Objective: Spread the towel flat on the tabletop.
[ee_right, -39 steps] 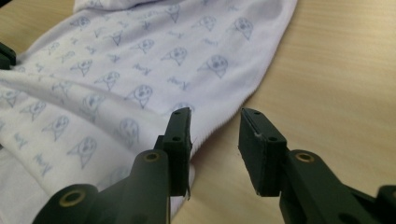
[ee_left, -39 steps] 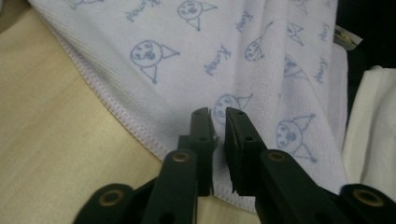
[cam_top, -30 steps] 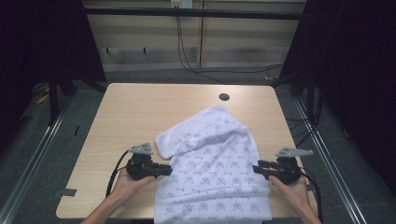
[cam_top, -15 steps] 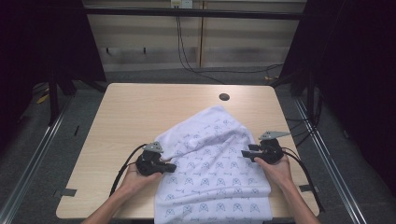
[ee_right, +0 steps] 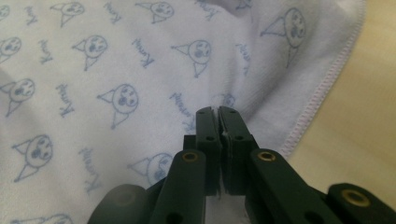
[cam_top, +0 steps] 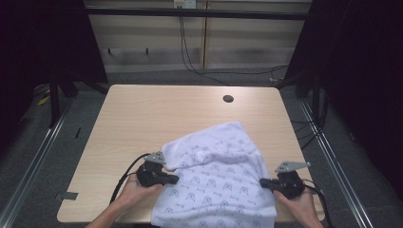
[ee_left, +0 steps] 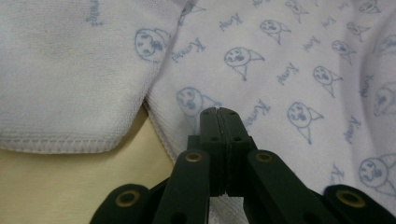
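Note:
A white towel (cam_top: pixel 216 183) printed with small blue faces and words lies rumpled on the near half of the wooden table (cam_top: pixel 157 114), its front part hanging over the near edge. My left gripper (cam_top: pixel 174 180) is at the towel's left edge, shut on the cloth (ee_left: pixel 280 70); a folded hem lies just to its left. At the towel's right edge, my right gripper (cam_top: pixel 263 182) is shut on the cloth (ee_right: pixel 116 70) close to the stitched hem. In both gripper views the jaws stand pressed together with fabric pinched between them (ee_left: pixel 218 111) (ee_right: pixel 218 110).
A round cable hole (cam_top: pixel 228 99) sits near the table's far edge. Dark frame posts (cam_top: pixel 54 90) stand at the left and right, with metal rails along the floor. Black cables trail from both grippers over the near edge.
My right gripper, which had risen inward over the towel, has come back toward the near right edge. The towel's far end has drawn nearer. The left gripper has barely shifted.

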Demonstrator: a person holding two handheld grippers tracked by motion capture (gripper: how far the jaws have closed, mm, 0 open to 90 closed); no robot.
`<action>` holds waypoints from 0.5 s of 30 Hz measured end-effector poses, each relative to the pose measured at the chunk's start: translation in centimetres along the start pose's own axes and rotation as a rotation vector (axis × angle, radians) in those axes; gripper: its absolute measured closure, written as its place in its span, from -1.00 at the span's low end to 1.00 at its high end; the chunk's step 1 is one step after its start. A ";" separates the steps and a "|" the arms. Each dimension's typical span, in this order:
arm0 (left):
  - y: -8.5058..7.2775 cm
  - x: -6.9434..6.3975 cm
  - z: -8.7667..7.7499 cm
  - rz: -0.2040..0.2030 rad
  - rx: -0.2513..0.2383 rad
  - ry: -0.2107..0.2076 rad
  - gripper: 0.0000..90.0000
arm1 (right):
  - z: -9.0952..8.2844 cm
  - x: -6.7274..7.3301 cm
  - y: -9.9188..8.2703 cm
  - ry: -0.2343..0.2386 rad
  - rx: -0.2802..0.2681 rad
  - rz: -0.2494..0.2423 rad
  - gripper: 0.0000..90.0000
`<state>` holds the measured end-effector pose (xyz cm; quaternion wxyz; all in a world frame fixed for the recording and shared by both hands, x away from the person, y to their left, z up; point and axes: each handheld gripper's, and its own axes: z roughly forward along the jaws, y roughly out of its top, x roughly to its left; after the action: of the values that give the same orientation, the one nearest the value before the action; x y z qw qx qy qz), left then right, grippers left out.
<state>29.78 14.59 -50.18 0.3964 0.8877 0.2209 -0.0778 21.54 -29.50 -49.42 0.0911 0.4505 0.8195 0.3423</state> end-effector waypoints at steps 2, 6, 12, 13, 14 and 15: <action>-0.3 -1.4 0.1 0.007 0.017 0.009 0.99 | -0.9 1.1 -1.0 0.006 0.016 -0.002 0.95; -1.2 -4.1 -0.1 0.039 0.053 -0.024 0.94 | -2.2 3.8 -2.4 0.052 0.083 -0.056 0.93; -1.6 -4.1 -2.8 -0.004 -0.075 -0.059 0.79 | -2.7 3.9 -1.9 0.068 -0.014 -0.053 0.68; -1.6 -3.6 -3.3 -0.021 -0.106 -0.045 0.74 | -3.1 3.3 -1.6 0.085 -0.060 -0.017 0.66; -1.5 -2.7 -3.8 -0.051 -0.131 -0.016 0.72 | -3.4 2.6 -1.2 0.102 -0.110 -0.003 0.65; -1.5 -2.0 -4.0 -0.088 -0.149 -0.008 0.70 | -3.6 1.7 -0.7 0.105 -0.153 0.010 0.65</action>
<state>27.16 17.79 -47.86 0.4583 0.8449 0.2633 -0.0822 18.42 -30.11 -46.85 0.0804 0.4275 0.7925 0.4275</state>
